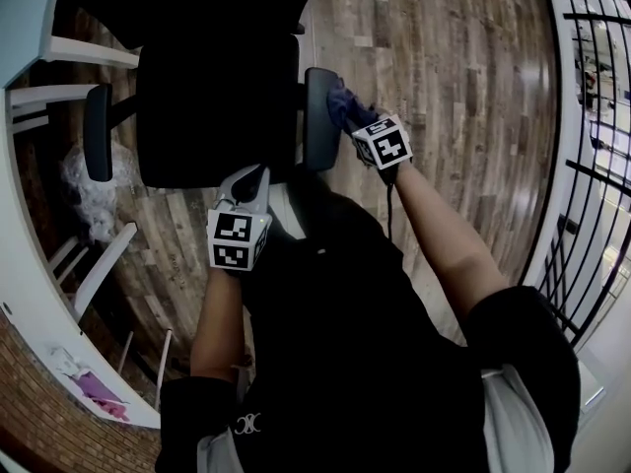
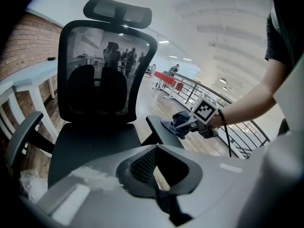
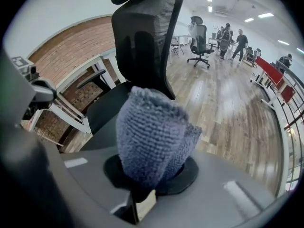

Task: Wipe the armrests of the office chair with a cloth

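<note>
The black mesh office chair (image 1: 217,97) stands in front of me, with its left armrest (image 1: 97,131) and right armrest (image 1: 320,116) both in the head view. My right gripper (image 1: 360,126) is shut on a bunched blue cloth (image 1: 345,106) that rests on the right armrest's pad (image 2: 161,129). The cloth (image 3: 149,137) fills the right gripper view and hides the jaws. My left gripper (image 1: 254,177) hovers at the seat's front edge with its jaws together and nothing in them. The left gripper view shows the cloth (image 2: 178,123) and the right gripper (image 2: 187,122) on the armrest.
A white desk (image 1: 30,264) curves along the left with white legs and a crumpled plastic bag (image 1: 94,190) under it. A black railing (image 1: 592,166) runs along the right. Wood floor lies beyond the chair. Another chair (image 3: 198,42) and people stand far off.
</note>
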Motion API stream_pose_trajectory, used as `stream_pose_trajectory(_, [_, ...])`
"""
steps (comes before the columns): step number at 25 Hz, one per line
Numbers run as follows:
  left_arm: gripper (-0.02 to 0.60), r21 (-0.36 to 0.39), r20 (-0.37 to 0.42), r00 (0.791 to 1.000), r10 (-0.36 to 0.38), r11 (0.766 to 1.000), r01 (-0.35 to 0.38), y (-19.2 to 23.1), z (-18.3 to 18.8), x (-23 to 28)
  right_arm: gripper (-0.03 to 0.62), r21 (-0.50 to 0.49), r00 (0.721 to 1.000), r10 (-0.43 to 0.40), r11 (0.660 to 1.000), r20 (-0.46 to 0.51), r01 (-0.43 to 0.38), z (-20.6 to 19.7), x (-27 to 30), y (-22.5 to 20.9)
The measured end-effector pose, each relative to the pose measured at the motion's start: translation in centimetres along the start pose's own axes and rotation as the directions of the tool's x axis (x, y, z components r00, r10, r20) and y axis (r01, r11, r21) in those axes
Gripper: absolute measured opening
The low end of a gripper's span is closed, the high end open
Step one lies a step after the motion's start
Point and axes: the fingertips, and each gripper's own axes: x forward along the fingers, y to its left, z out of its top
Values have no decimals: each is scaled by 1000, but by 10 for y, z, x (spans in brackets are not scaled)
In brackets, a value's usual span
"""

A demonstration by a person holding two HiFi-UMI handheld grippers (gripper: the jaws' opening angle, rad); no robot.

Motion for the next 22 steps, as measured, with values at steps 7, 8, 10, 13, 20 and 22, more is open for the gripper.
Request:
stream_pose_trajectory(7, [6, 32, 1, 1000, -25, 999, 25, -11, 6, 6, 55, -25, 997, 61, 998, -54, -62, -52, -19, 48])
stream_pose_trajectory(8, [6, 36, 5, 1000, -28, 999, 28, -12, 8, 7, 55, -35, 996, 69, 997, -61, -71, -58, -21, 54])
stream_pose_trajectory(10, [6, 38, 11, 999, -30, 999, 29, -13, 8, 7, 55, -58, 993, 87, 994, -78, -91, -69, -26, 67])
stream_pose_trajectory(13, [6, 27, 7, 1000, -26, 999, 26, -13, 6, 5, 55, -133, 988, 120, 982, -101, -133, -79, -37, 91])
stream_pose_trajectory(20, [6, 10, -9, 1000, -17, 1000, 17, -10, -5, 2, 55, -312, 970, 208, 920, -125, -238, -76, -34, 156])
stream_pose_trajectory(22, [6, 14, -6, 1000, -16, 1000, 16, -11, -5, 2, 57, -279, 976, 193, 936, -98, -213, -68, -30, 152])
